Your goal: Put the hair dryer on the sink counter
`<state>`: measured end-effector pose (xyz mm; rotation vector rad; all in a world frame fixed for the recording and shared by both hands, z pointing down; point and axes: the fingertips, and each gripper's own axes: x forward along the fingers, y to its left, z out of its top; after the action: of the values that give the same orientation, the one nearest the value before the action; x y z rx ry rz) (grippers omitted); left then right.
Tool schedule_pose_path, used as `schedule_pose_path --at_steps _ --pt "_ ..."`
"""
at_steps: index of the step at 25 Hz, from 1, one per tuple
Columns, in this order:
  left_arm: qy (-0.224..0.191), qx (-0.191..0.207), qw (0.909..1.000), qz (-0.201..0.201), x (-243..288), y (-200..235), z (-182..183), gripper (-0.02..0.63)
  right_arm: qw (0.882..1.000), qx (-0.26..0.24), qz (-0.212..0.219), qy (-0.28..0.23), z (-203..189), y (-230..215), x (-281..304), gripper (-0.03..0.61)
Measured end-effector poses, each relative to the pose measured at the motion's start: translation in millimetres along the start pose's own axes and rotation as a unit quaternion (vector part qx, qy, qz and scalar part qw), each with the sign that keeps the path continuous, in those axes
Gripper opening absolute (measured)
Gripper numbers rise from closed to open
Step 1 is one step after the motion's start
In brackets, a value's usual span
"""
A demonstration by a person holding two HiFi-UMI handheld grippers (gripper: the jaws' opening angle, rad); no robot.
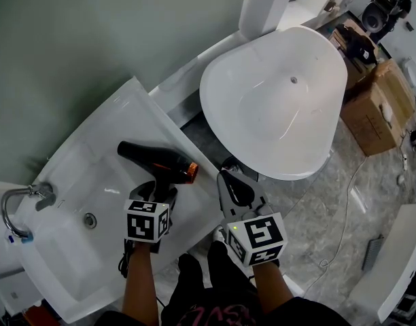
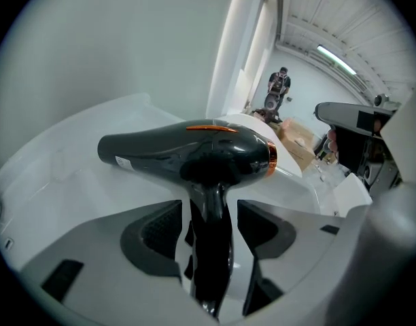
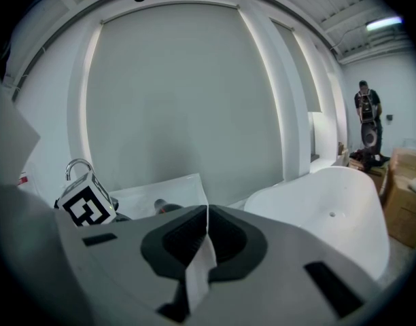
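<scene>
Beside the sink counter (image 1: 124, 109) stands a white bathtub (image 1: 266, 117).

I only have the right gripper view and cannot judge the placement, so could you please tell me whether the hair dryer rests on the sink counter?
Observer: Yes, the hair dryer lies on the sink counter, beside the basin.
Operator: Thank you; is anything gripping it?
Observer: No, the left gripper has its jaws apart, one each side of the handle, neither touching it.
Operator: Which way does it lie?
Observer: Its orange-ringed end points toward the bathtub.
</scene>
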<state>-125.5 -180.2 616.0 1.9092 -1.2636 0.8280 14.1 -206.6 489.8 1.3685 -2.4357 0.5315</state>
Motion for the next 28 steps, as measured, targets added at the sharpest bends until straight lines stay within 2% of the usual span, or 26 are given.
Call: schedule_pose_path --at_steps 7,11,12,14,16,21,24,28 --pt "-0.031 -0.009 0.9994 0.010 -26.7 -4.1 5.0 0.252 1.000 -0.002 0.004 -0.011 8.0 3.8 -10.7 0.021" --pt "-0.071 -0.026 0.9968 0.026 -53.2 2.0 16.4 0.249 1.000 -0.003 0.006 -0.024 16.9 9.5 -18.7 0.021" --pt "-0.084 -0.033 0.9953 0.035 -62.2 5.0 19.1 0.236 1.000 -0.003 0.007 -0.028 20.3 12.0 -21.3 0.021" --pt "-0.114 -0.045 0.9909 0.054 -83.0 10.4 24.9 0.157 0.999 -0.005 0.011 -0.037 28.1 18.6 -27.3 0.021" --pt "-0.142 -0.051 0.9861 0.070 -104.5 13.4 30.0 0.123 0.999 -0.006 0.016 -0.047 37.2 26.5 -34.8 0.021" --pt "-0.180 -0.043 0.9779 0.097 -149.0 14.0 39.2 0.033 0.996 -0.020 0.031 -0.076 64.5 46.8 -52.1 0.021" --pt "-0.214 -0.042 0.9708 0.100 -177.4 8.6 48.9 0.009 0.994 -0.034 0.039 -0.094 82.3 60.2 -63.5 0.021" --pt "-0.251 -0.031 0.9620 0.103 -212.4 -0.8 56.6 0.009 0.992 -0.048 0.059 -0.104 97.6 83.0 -81.1 0.021"
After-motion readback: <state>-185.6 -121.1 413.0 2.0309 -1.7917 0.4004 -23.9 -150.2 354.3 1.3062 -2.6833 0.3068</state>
